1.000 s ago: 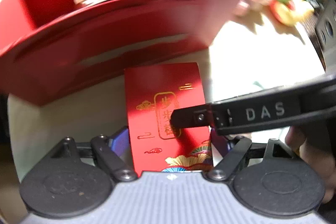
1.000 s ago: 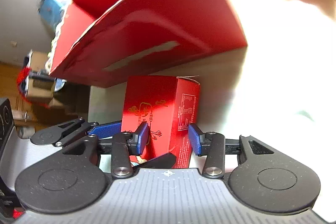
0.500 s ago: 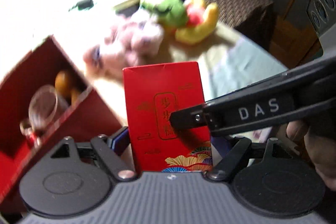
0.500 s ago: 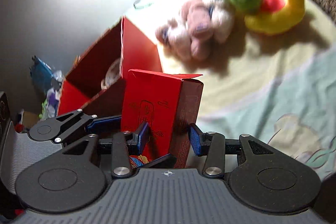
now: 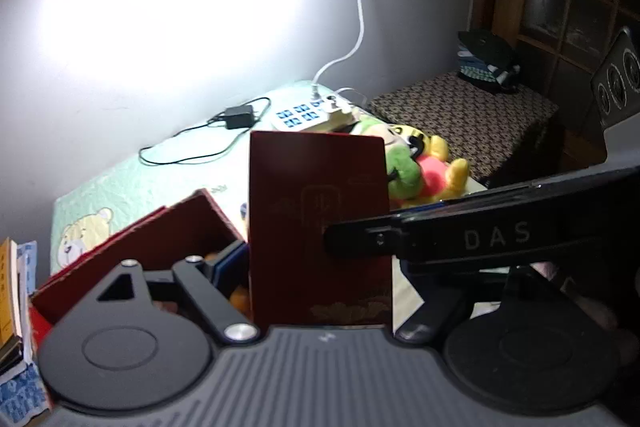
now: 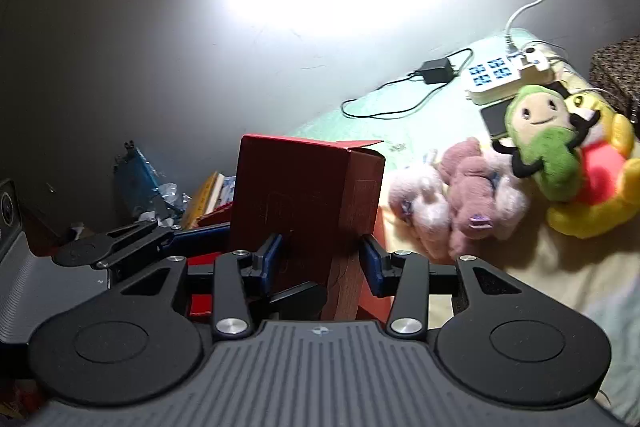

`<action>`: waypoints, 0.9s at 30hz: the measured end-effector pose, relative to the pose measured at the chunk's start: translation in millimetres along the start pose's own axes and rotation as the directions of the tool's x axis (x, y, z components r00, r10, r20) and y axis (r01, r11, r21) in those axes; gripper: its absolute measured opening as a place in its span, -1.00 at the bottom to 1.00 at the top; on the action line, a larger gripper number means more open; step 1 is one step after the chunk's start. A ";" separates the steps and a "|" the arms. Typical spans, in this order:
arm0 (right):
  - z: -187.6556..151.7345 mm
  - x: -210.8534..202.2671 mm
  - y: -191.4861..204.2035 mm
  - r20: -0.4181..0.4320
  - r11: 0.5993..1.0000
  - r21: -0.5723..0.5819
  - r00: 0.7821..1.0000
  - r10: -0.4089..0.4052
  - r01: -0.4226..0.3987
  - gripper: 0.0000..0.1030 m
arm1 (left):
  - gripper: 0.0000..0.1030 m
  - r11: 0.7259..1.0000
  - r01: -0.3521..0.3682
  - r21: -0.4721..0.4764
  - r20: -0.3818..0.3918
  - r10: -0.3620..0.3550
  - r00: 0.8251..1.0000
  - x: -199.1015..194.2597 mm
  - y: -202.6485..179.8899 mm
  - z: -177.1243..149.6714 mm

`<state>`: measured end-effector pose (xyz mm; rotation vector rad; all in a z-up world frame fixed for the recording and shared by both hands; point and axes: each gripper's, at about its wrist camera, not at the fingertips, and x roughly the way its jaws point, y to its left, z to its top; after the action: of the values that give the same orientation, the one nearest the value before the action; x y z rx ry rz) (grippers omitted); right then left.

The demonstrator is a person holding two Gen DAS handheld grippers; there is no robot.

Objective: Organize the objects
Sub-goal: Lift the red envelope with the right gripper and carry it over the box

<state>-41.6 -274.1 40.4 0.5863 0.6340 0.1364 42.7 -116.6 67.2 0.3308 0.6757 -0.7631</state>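
The left claw and the right claw both gripped the tall red cardboard carton, held upright between their pads; the open red cardboard box lay below-left of the left claw; judging, transfer was underway, needing lowering into it; the left claw's right pad was hidden.

Dark red box (gold print); green-yellow plush; pink plush.
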 end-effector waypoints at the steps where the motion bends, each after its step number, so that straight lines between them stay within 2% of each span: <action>1: 3.6 8.2 5.0 -0.002 1.000 -0.009 1.000 0.021 -0.021 -0.12 | 0.59 1.000 -0.021 -0.017 0.006 0.021 1.000 -2.9 8.6 -0.4; 5: 12.7 44.4 32.2 -0.017 0.993 -0.074 0.996 0.090 -0.091 -0.12 | 0.59 0.990 -0.109 -0.090 0.008 0.110 0.994 -9.2 45.8 -3.5; 9: 17.4 82.6 55.6 -0.057 0.981 -0.102 0.986 0.159 -0.165 -0.12 | 0.59 0.968 -0.199 -0.155 -0.008 0.200 0.980 -13.9 80.2 -12.3; 14: 13.9 139.4 74.5 -0.160 0.969 -0.078 0.962 0.222 -0.236 -0.11 | 0.59 0.931 -0.280 -0.232 -0.080 0.269 0.960 -9.6 123.2 -31.7; 19: -0.2 193.8 81.7 -0.296 0.968 -0.020 0.926 0.233 -0.250 -0.11 | 0.59 0.900 -0.333 -0.281 -0.187 0.289 0.939 10.7 159.7 -59.8; 23: -11.4 222.6 87.8 -0.383 0.970 -0.013 0.897 0.220 -0.243 -0.11 | 0.59 0.885 -0.362 -0.292 -0.258 0.292 0.921 29.1 174.3 -81.0; 27: -16.5 243.8 88.5 -0.452 0.975 0.000 0.870 0.199 -0.223 -0.11 | 0.59 0.877 -0.367 -0.310 -0.312 0.271 0.911 44.2 186.2 -92.8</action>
<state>149.2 -121.1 -47.7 0.5765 1.0131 0.5057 160.7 34.8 -24.4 0.1963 0.9654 -0.2637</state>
